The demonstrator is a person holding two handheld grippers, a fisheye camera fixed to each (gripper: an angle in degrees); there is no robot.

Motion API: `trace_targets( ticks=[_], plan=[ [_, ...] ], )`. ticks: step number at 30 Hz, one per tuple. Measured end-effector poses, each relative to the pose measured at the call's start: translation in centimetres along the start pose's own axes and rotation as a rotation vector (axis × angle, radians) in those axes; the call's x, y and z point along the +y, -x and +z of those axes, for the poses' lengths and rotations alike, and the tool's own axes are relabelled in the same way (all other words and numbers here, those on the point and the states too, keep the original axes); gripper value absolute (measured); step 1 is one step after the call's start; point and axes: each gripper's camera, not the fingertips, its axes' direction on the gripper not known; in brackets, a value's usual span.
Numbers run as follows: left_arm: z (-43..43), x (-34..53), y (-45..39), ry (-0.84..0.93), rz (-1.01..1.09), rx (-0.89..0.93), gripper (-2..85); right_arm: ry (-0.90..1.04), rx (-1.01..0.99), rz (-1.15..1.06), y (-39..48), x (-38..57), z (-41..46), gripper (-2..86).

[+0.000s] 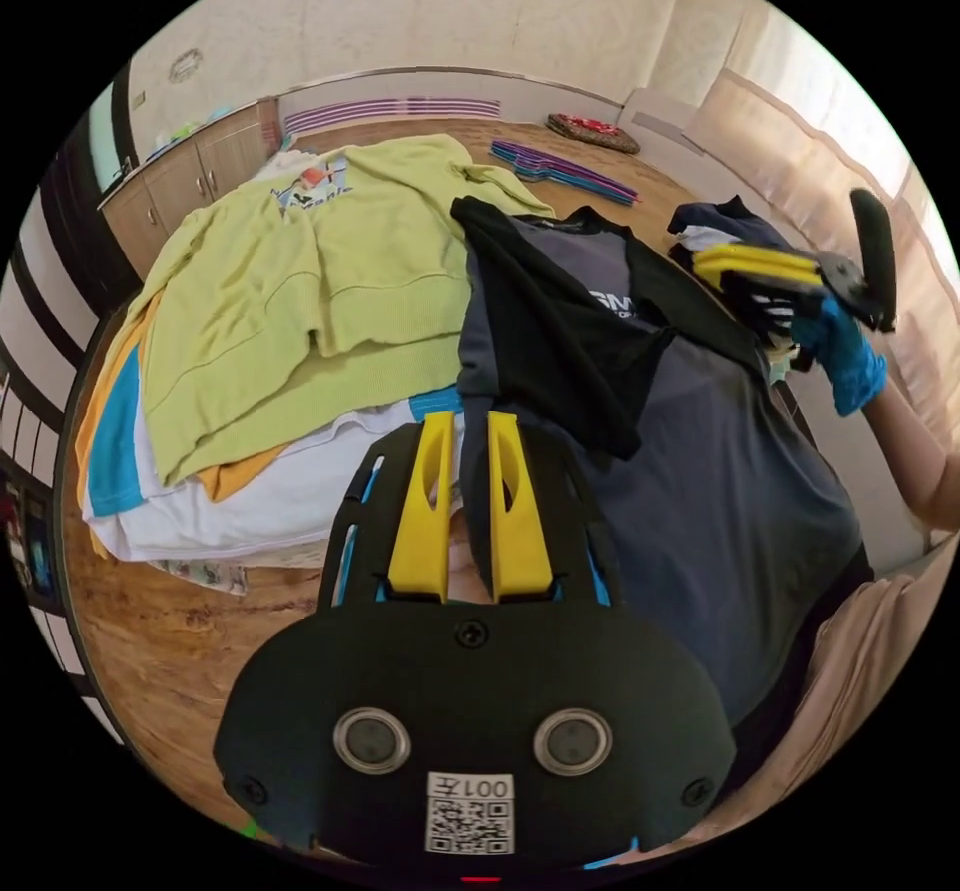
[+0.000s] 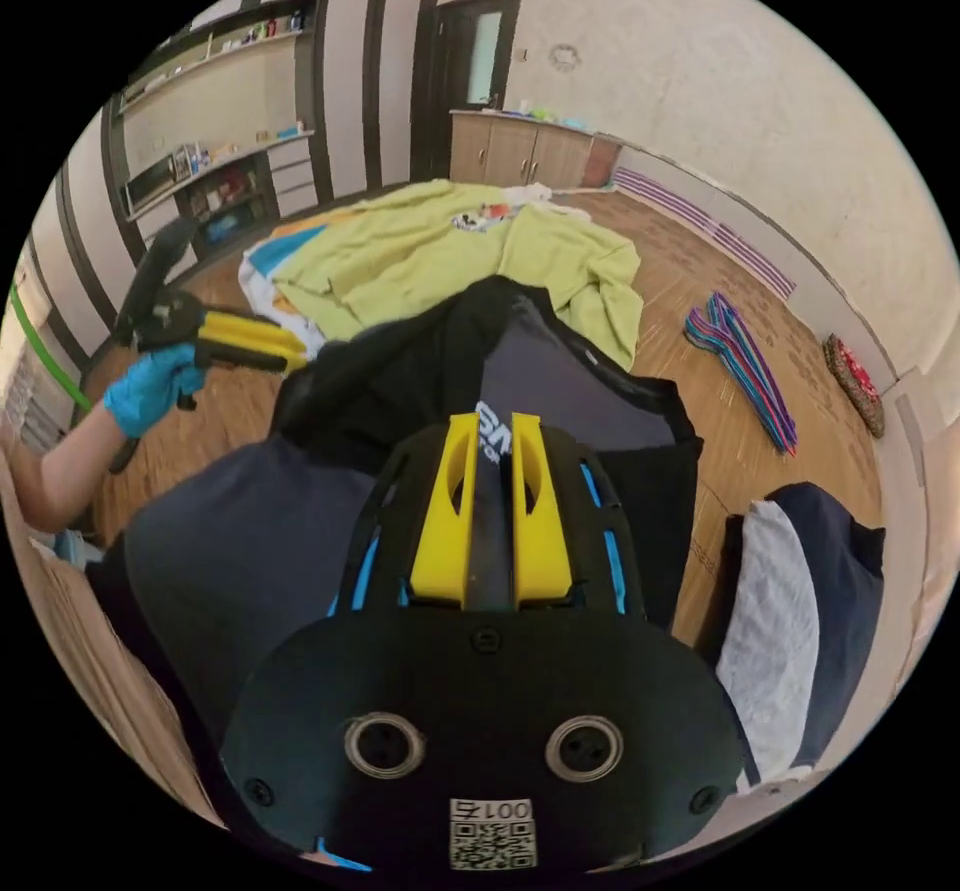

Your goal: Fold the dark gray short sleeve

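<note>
The dark gray short sleeve shirt lies spread on the wooden floor, with a black sleeve folded across its chest. My left gripper sits at the shirt's side edge, jaws close together with the hem between their tips. A hand in a blue glove holds it. My right gripper hovers above the shirt's chest, jaws together and holding nothing, held by another gloved hand.
A heap of clothes topped by a lime green sweatshirt lies beside the shirt. A folded navy and white stack sits on the other side. Coloured hangers lie farther off; beige cushions border the near edge.
</note>
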Motion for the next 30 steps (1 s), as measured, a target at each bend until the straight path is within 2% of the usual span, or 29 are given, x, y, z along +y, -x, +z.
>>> trace_targets(
  ticks=[5,11,15,18,23,30],
  plan=[
    [0.9,-0.9,-0.6,0.01,0.085,-0.044,2.7,-0.067,-0.075,0.062,-1.6,-5.5,3.5,8.3],
    [1.9,-1.3,-1.0,0.039,0.07,-0.07,1.5,-0.026,-0.1,0.118,-2.4,-11.0,9.8,10.3],
    [2.1,-0.9,-0.8,0.025,0.015,-0.042,-0.1,0.061,-0.079,0.088,-2.3,-12.9,13.7,8.5],
    [2.1,-0.5,-0.7,0.009,-0.017,-0.05,-0.9,0.118,0.016,0.01,-1.5,-13.1,15.6,4.5],
    [1.2,0.5,0.0,-0.045,-0.067,-0.047,-1.3,0.031,0.079,-0.026,-2.6,-13.0,14.3,1.9],
    [1.2,2.4,1.6,-0.08,-0.136,-0.005,-1.4,-0.01,-0.022,0.115,-10.0,-13.3,13.7,1.1]
  ],
)
